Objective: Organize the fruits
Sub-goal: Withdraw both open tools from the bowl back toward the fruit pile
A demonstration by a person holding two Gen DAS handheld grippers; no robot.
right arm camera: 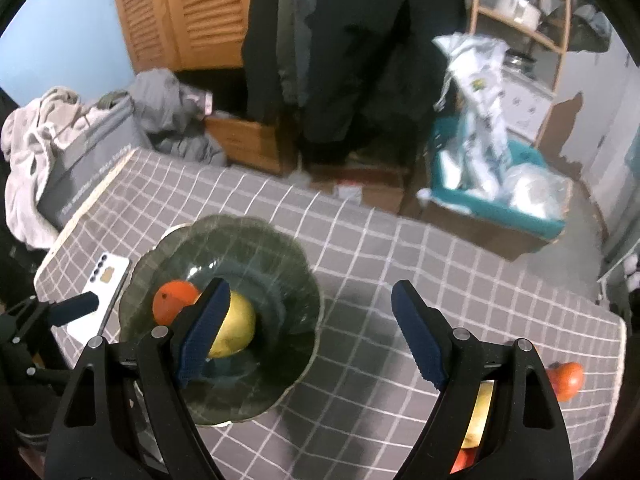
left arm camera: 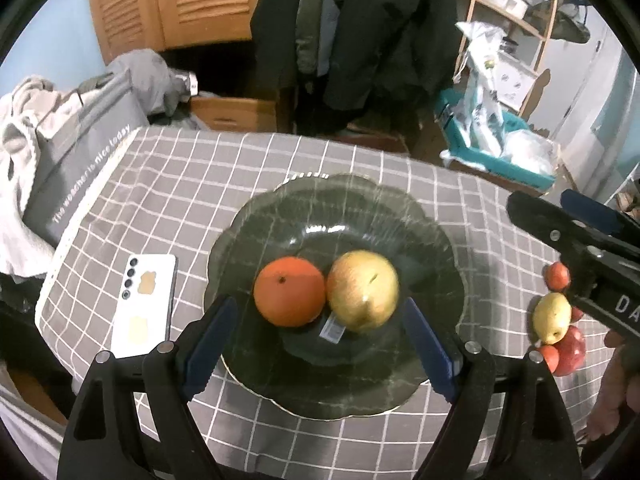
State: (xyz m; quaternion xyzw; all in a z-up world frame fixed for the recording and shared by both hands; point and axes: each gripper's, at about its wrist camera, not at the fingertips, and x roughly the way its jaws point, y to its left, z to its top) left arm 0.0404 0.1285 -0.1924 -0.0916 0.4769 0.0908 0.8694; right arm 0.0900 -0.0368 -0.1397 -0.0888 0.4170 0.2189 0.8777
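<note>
A dark glass plate [left arm camera: 340, 208] sits on the checked tablecloth and holds an orange [left arm camera: 289, 291] touching a yellow-green apple [left arm camera: 363, 290]. My left gripper [left arm camera: 320, 344] hovers open above the plate's near side, with nothing between its blue pads. At the right edge of the left wrist view my right gripper [left arm camera: 540, 200] hangs over a yellow pear [left arm camera: 552, 318] and red fruits [left arm camera: 570, 350] lying on the cloth. In the right wrist view the right gripper [right arm camera: 312, 332] is open and empty, above the plate [right arm camera: 240, 240] and bare cloth. Its left finger partly hides the apple [right arm camera: 236, 330].
A white phone [left arm camera: 144, 304] lies left of the plate. A grey bag [left arm camera: 80, 160] and clothes crowd the table's far left corner. A teal crate [right arm camera: 500, 200] of plastic bags stands on the floor beyond the table. A red fruit [right arm camera: 566, 378] sits near the table's right edge.
</note>
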